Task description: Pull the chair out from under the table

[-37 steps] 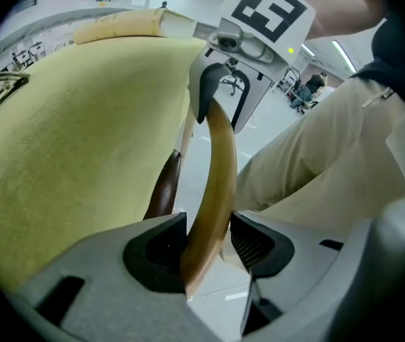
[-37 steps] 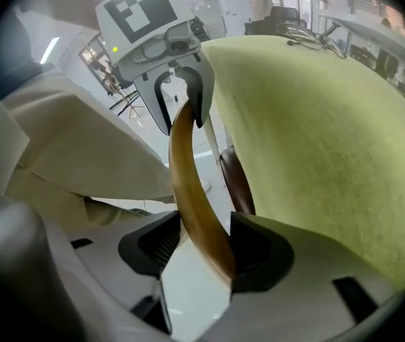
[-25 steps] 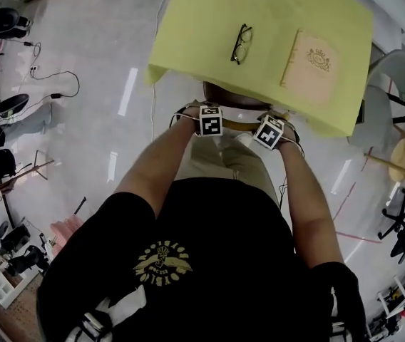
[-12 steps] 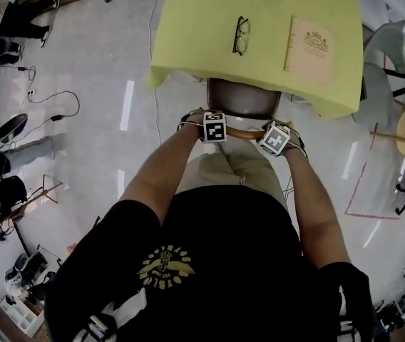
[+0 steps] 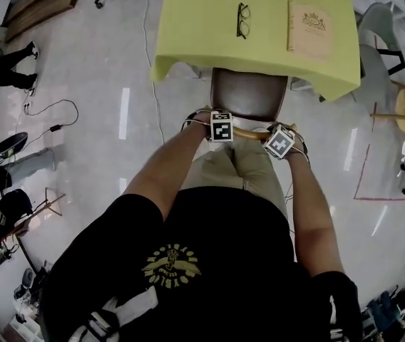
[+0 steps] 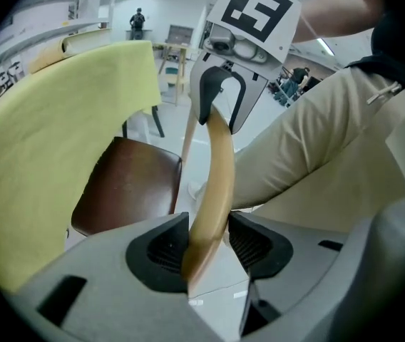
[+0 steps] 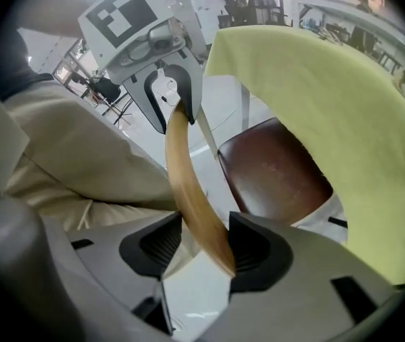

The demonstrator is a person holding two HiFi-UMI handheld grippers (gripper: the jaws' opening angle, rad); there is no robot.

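Clamping the chair [image 5: 249, 98] by its curved wooden back rail [image 6: 217, 169], the left gripper [image 6: 206, 244] has both jaws pressed on the rail's left end. The right gripper [image 7: 204, 251] pinches the right end likewise. The brown seat [image 7: 274, 173] sits mostly out from under the yellow-clothed table [image 5: 188, 20].

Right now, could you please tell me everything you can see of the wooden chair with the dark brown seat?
The chair has a glossy dark brown seat with rounded corners and a curved pale wooden top rail. It stands upright, its seat mostly clear of the yellow tablecloth, with the far edge under it. The left gripper and right gripper each clamp the rail.
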